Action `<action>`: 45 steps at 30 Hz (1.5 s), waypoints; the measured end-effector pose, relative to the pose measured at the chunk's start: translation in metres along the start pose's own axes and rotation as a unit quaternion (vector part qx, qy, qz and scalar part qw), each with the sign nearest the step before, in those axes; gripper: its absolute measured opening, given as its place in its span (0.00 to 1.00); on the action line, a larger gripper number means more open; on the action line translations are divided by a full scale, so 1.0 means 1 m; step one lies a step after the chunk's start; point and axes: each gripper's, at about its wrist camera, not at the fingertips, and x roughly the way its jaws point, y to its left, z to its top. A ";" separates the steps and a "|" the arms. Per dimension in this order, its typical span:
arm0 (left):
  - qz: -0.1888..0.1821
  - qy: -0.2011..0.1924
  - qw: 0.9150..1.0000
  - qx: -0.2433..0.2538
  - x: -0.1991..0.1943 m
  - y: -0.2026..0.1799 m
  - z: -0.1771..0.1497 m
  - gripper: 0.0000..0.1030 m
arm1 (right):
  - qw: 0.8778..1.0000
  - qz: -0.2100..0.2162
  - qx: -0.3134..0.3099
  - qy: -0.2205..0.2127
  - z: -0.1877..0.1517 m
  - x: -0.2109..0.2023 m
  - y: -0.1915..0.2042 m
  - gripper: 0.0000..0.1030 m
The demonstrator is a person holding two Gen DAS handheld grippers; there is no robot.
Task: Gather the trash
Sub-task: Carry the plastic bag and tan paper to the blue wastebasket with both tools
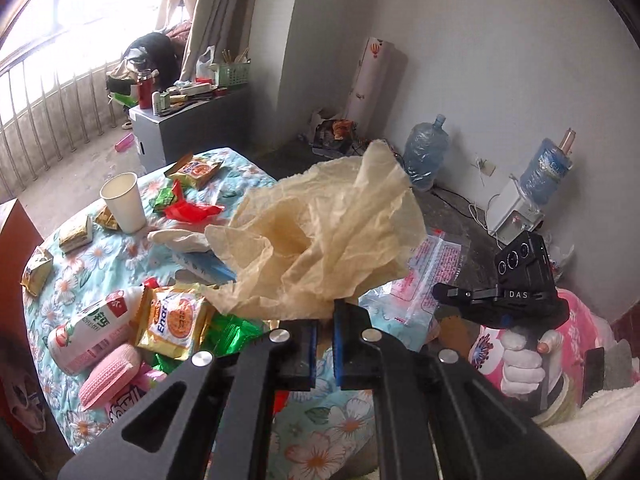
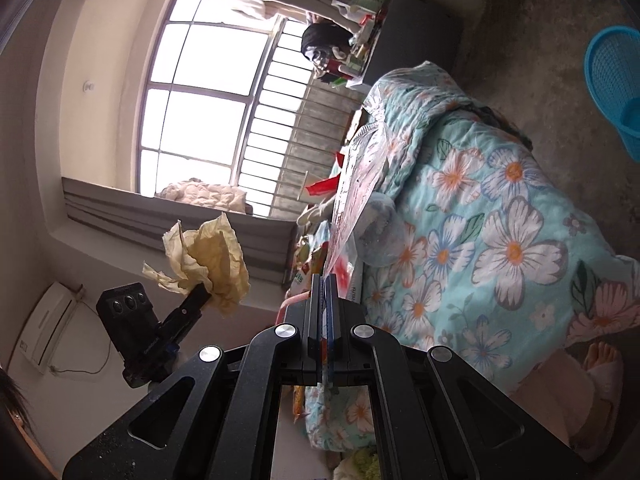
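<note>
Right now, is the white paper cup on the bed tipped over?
No: in the left wrist view the white paper cup stands upright, mouth up, on the floral quilt among snack wrappers.

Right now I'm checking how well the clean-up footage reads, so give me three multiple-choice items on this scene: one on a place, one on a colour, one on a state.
1. Where does the white paper cup stand?
A. On the flowered quilt
B. On the floor by the water jugs
C. On the grey cabinet

2. What colour is the mesh basket on the floor?
A. Red
B. Blue
C. Yellow

3. What is the left gripper doing?
A. Open over the quilt, holding nothing
B. Shut on the paper cup
C. Shut on the crumpled tan paper

Answers:
1. A: the cup stands upright on the flowered quilt among snack wrappers.
2. B: the right wrist view shows the basket bright blue at the frame's edge.
3. C: the crumpled tan paper bunches up out of the closed jaws, clear of the quilt.
</note>
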 end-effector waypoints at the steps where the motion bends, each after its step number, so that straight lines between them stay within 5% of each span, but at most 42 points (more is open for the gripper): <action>1: -0.001 0.001 1.000 0.006 0.004 -0.006 0.004 0.05 | 1.000 0.001 0.001 -0.004 0.003 -0.006 -0.004 0.00; 19: -0.023 0.043 0.997 0.061 0.129 -0.113 0.072 0.05 | 0.992 -0.009 0.041 -0.118 0.028 -0.092 -0.060 0.01; 28: -0.018 0.104 0.992 0.075 0.257 -0.160 0.096 0.05 | 0.965 -0.114 0.080 -0.224 0.051 -0.145 -0.112 0.00; 34: 0.010 0.191 0.976 0.101 0.393 -0.185 0.087 0.06 | 0.941 -0.186 0.104 -0.262 0.087 -0.148 -0.153 0.00; 40: 0.015 0.268 0.955 0.130 0.504 -0.201 0.067 0.06 | 0.934 -0.236 0.130 -0.235 0.140 -0.117 -0.220 0.01; 45: 0.027 0.290 0.946 0.141 0.561 -0.207 0.059 0.07 | 0.928 -0.271 0.159 -0.202 0.178 -0.098 -0.276 0.01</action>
